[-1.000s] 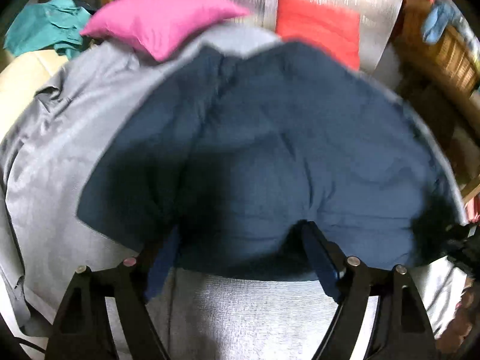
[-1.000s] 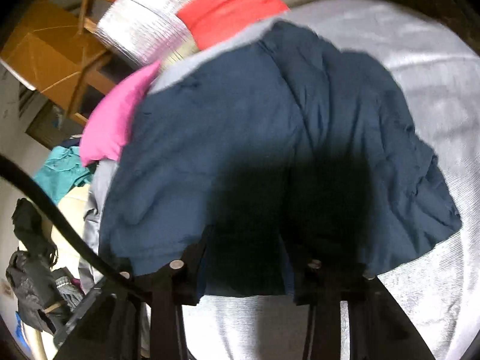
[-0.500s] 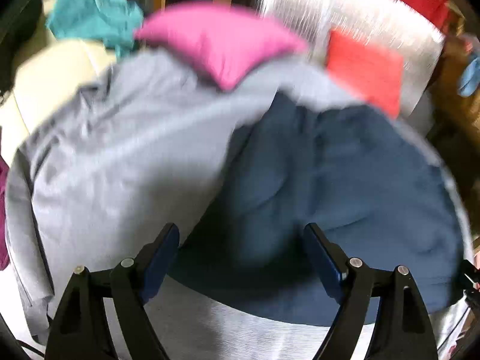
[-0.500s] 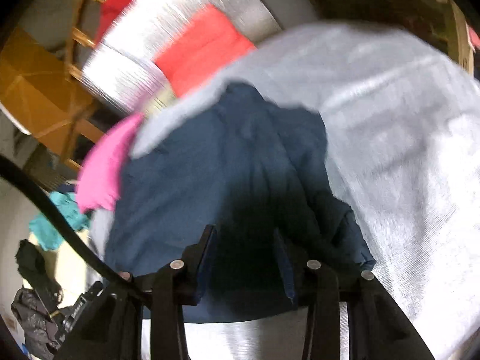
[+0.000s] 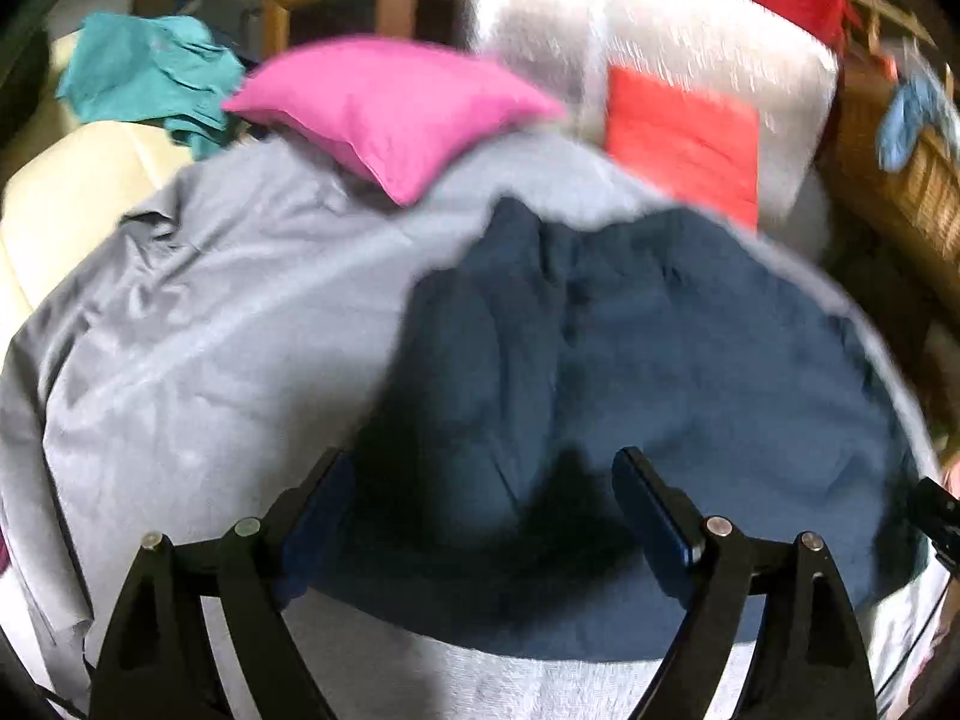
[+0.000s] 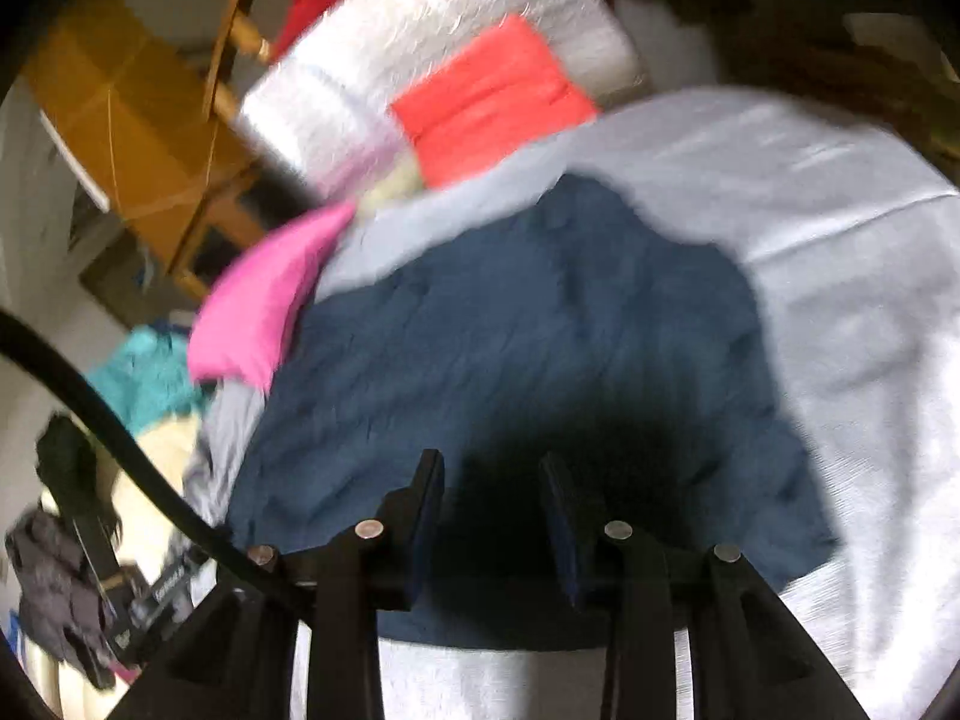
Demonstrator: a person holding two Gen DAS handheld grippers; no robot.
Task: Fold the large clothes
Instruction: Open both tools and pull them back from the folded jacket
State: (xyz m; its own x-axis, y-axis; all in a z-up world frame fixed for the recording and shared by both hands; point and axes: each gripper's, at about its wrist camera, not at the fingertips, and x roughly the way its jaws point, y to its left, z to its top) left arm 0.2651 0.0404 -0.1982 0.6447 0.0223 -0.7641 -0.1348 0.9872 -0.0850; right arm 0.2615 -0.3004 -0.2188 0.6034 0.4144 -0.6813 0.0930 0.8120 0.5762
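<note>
Dark blue garment (image 5: 660,360) (creased, roughly folded) flat on grey sheet (image 5: 210,330)

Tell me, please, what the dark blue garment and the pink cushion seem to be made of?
The dark blue garment looks like soft woven cloth, perhaps cotton: it is matt, with small creases and no shine. The pink cushion seems a stuffed fabric case, smooth and matt; its plump shape and pointed corner suggest a soft filling. Blur hides the weave of both, so the exact fibre stays open.

Pink pillow (image 5: 390,108) blurred; bedsheet (image 6: 840,240) — smeared
</note>
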